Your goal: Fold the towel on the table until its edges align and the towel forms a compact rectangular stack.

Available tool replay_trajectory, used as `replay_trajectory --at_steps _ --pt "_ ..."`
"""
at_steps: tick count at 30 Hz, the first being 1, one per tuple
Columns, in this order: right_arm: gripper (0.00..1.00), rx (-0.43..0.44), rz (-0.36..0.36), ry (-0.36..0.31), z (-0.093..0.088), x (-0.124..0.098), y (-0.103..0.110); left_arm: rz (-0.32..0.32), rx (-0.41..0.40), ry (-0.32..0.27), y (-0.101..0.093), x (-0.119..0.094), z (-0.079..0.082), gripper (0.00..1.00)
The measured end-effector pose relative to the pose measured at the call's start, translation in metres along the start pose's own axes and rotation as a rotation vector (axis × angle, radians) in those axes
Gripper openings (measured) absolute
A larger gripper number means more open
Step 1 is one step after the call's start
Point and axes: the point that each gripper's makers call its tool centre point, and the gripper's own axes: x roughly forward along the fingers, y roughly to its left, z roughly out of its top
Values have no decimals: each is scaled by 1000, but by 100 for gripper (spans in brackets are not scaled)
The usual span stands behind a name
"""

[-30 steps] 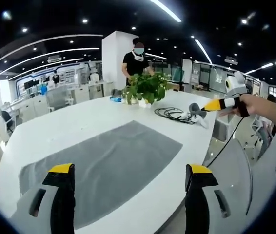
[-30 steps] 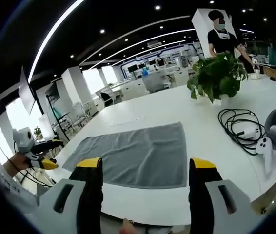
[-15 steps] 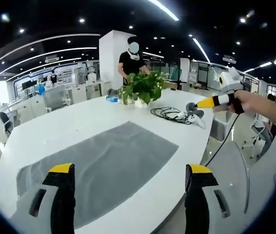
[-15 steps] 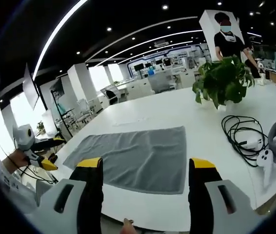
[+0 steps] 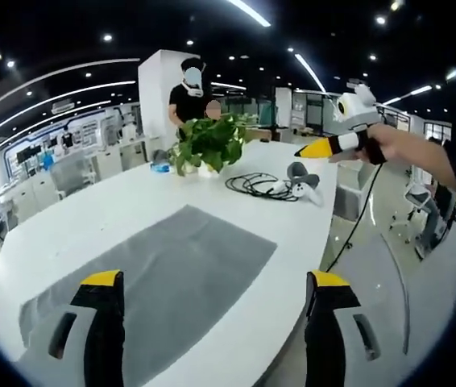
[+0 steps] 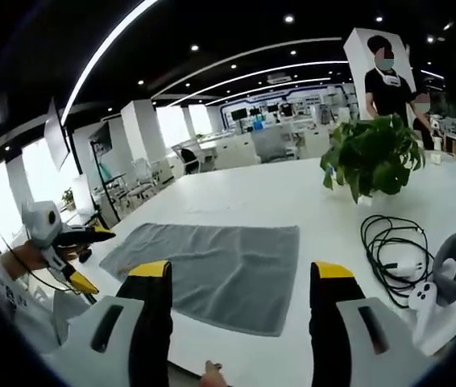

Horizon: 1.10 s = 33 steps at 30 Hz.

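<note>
A flat grey rectangular towel (image 5: 159,278) lies spread in a single layer on the glossy white rounded worktop (image 5: 91,214), unfolded, with one long edge near the worktop's near rim. In the left gripper view the left tongs (image 5: 216,282), black with yellow tips, stand apart and hold nothing; they hang above the worktop's edge, the left jaw over the towel's near end and the right jaw off the worktop's rim, not touching the cloth. In the right gripper view the same towel (image 6: 212,270) lies ahead of and between the jaws of the right tongs (image 6: 240,270), which are also spread and empty, held clear of the fabric above the near rim.

The right tongs (image 5: 312,149) show in the left gripper view at the far right, held in a person's hand (image 5: 385,145) well apart from the towel, beyond the worktop's end. The left tongs (image 6: 91,260) show in the right gripper view at the far left, off the towel's short end.

Farther along the worktop stand a leafy green potted plant (image 6: 373,157), a coiled black cable (image 6: 389,246) and a white and grey handheld controller (image 6: 437,282), all well apart from the towel. A person in a black shirt (image 6: 389,81) stands behind the plant.
</note>
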Motion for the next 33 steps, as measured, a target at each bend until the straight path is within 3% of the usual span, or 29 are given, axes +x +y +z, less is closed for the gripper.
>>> replay_trajectory --at_steps 8,17,23,27,30,33 --pt "68 -44 16 16 11 15 -14 -29 48 -11 -10 26 15 92" --pt "68 -93 37 47 10 32 -27 -94 41 -20 -18 60 15 91" --pt "67 -119 58 72 9 49 -39 -143 82 -31 -25 84 19 88" --pt "66 -135 36 63 17 62 -50 -175 117 -35 -31 99 20 85" --pt "66 -132 40 54 24 74 -56 -170 128 -88 -33 107 32 82" --pt "66 -139 45 59 28 86 -61 -173 143 -102 -36 114 36 77"
